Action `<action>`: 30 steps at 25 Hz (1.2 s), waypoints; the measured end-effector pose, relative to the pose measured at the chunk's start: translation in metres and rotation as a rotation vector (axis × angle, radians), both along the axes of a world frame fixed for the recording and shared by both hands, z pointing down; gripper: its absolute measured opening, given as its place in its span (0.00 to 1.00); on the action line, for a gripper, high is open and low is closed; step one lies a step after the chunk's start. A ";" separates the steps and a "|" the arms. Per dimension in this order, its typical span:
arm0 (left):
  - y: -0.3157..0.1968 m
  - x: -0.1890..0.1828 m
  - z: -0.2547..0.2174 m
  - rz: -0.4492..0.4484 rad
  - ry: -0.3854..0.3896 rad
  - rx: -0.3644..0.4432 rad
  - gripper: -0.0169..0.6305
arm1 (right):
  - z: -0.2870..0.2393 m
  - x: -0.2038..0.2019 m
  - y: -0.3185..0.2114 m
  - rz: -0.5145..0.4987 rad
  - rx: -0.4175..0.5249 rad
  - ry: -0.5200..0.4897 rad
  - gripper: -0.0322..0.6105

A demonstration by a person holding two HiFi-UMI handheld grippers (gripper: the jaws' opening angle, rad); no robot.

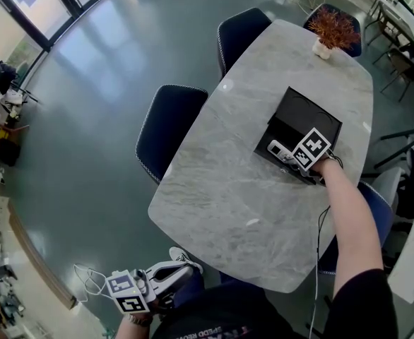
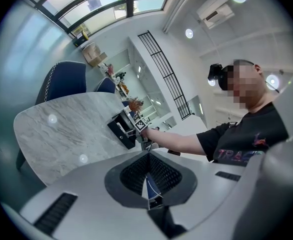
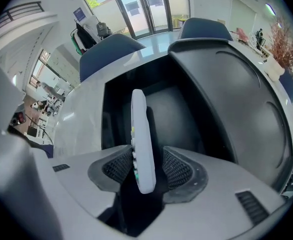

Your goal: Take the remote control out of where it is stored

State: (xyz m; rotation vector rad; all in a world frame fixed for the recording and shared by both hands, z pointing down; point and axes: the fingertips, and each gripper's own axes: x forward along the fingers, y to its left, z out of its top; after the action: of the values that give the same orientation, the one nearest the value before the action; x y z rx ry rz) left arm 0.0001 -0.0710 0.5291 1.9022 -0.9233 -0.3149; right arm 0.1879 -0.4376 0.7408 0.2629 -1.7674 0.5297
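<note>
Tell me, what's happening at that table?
A person works two hand-held grippers. The right gripper reaches into an open black box on the marble table. A white remote control stands on edge between its open jaws, not clamped. The left gripper is shut, empty, held low off the table.

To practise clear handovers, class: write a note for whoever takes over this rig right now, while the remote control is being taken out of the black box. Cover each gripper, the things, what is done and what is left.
Left gripper: shut, empty, held by the person's body, away from the table.
Right gripper: at the open black box, jaws open. The remote control stands on edge between them, and a gap shows beside one pad, so it is not clamped.
Done: lid open, right gripper lined up on the remote control.
Left: close on the remote control and lift it clear of the black box.
</note>
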 end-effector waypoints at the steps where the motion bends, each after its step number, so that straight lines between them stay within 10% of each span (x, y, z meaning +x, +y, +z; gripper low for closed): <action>1: -0.001 0.000 0.000 0.001 0.000 0.000 0.03 | -0.001 -0.001 0.000 -0.015 0.009 0.009 0.35; 12: 0.002 -0.004 0.001 -0.002 0.001 -0.002 0.03 | -0.001 -0.010 0.002 -0.076 0.053 0.016 0.24; 30: 0.001 -0.012 -0.007 0.118 0.005 0.042 0.03 | -0.085 0.005 0.002 0.223 0.187 -0.239 0.23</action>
State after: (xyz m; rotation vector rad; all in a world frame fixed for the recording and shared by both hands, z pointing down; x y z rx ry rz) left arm -0.0117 -0.0696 0.5225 1.9845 -0.8030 -0.2704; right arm 0.1930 -0.4358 0.6563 0.5513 -2.0368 0.5727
